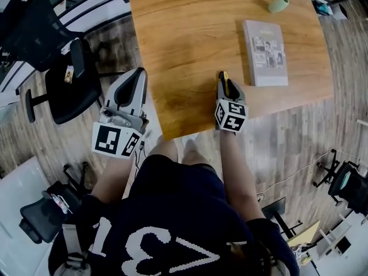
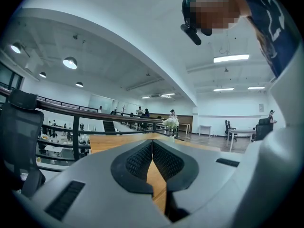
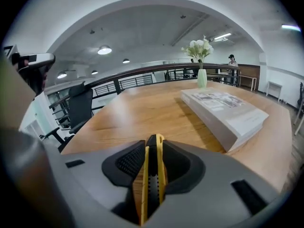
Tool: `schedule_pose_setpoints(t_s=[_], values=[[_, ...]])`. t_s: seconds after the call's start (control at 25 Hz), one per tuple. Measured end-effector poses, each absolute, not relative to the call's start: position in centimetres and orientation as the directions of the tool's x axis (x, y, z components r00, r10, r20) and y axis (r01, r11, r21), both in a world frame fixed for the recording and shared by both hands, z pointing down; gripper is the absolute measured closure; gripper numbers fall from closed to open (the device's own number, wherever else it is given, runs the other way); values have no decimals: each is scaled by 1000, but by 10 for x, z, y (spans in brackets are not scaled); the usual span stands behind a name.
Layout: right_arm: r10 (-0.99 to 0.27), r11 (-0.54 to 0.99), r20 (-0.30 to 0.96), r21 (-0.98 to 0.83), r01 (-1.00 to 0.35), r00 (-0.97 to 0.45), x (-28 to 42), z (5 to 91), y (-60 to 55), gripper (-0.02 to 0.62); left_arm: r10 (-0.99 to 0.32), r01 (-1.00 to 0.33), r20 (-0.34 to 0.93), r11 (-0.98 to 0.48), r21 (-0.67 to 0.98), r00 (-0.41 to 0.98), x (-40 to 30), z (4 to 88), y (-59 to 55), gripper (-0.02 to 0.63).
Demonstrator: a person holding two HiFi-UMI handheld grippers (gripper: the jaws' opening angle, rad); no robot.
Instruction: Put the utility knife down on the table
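Right gripper view shows the right gripper (image 3: 153, 150) with its jaws clamped on a yellow-and-black utility knife (image 3: 152, 182). The knife stands on edge between the pads. Its long axis runs along the jaws, with the tip projecting just past them toward the upper frame.

In the head view, this gripper sits over the wooden table (image 1: 190, 33), close to its lower edge and slightly right of frame centre. Whether the knife touches the wood cannot be determined.

The left gripper (image 1: 131, 85) has its jaw tips pressed together with nothing between them. It hangs at the left of the frame, off the table's left edge, so the right gripper alone is placed for the set-down.

The bare wood directly ahead of the knife is unobstructed. A book (image 1: 264, 52) lies flat to the right, near but apart. A green vase (image 1: 278, 4) with white flowers stands at the upper right, well apart. A black office chair (image 1: 63, 91) stands on the floor at the left.

Judgement: lowering and releasing should meet no obstacle. An on-edge knife will likely tip flat on release.
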State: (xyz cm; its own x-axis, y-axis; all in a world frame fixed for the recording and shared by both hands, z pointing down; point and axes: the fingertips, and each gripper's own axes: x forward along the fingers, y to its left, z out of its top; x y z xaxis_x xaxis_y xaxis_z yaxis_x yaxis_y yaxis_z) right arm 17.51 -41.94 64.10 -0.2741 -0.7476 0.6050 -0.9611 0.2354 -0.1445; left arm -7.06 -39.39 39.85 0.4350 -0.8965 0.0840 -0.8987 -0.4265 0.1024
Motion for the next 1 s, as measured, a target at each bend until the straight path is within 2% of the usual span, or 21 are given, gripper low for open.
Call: schedule_pose_setpoints(t_s=[0.12,0.16,0.2,0.28,0.48,0.64,0.8,1.0], values=[[-765,236,576,-166,-958,-288,176,624,-424,466,-897,-899,75,-428,97,435,-70,394,-394,591],[-788,237,541,-175,-956,-295,178,610,-427,494,-898,-898,68,-429,94,436,-70,390,-394,591],[-813,243,498,-179,-953,-301,180,591,-429,534,-898,-898,59,-431,90,436,-69,386,-395,591],[-861,270,397,-170,-948,-317,184,547,-434,562,-899,-898,39,-433,80,437,-67,375,-396,591],[-924,373,102,15,-928,-370,180,407,-430,571,-893,-892,-32,-449,58,448,-58,340,-400,591],[-916,395,-79,9,-919,-394,183,318,-417,571,-890,-892,-96,-451,35,447,-51,306,-404,591],[-914,371,-185,-30,-928,-360,195,269,-408,571,-882,-891,-151,-453,11,446,-44,277,-404,591],[-903,379,-234,-44,-925,-359,198,243,-398,571,-882,-898,-187,-439,-9,433,-47,258,-398,591]])
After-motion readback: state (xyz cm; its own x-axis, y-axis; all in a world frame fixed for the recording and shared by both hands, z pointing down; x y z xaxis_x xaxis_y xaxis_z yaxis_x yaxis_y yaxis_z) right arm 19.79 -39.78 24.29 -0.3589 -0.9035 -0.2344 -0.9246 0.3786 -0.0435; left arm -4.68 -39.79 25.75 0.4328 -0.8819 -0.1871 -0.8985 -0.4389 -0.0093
